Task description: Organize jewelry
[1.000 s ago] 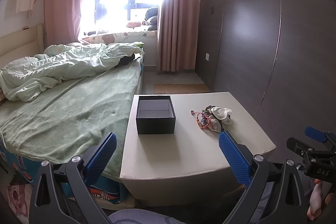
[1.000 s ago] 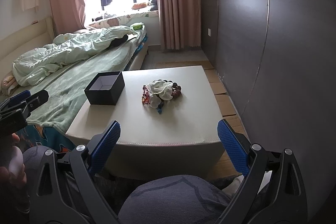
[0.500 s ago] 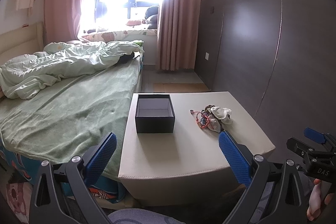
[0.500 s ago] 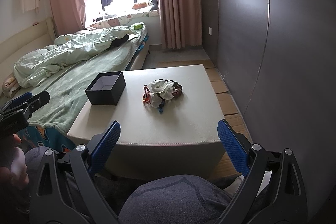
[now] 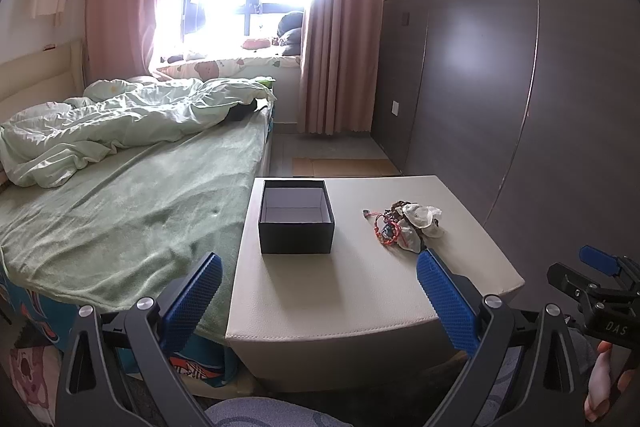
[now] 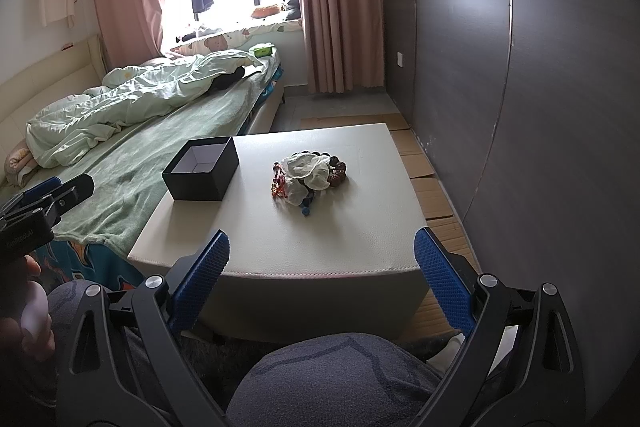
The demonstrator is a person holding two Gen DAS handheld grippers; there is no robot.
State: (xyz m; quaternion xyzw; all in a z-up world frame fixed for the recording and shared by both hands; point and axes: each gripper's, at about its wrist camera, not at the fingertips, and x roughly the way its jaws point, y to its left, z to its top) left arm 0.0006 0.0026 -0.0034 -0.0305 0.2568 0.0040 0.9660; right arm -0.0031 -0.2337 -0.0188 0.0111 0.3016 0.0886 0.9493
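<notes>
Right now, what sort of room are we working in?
Most likely a home bedroom: a bed with a rumpled pale green duvet, pink window curtains, and a low cream table holding jewelry.

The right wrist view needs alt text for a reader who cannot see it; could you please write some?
A pile of jewelry with small whitish pouches lies mid-way on a cream table, right of an open, empty black box. The open right gripper hovers before the table's near edge, holding nothing. A green bed lies left, and the left gripper shows at the left edge.
</notes>
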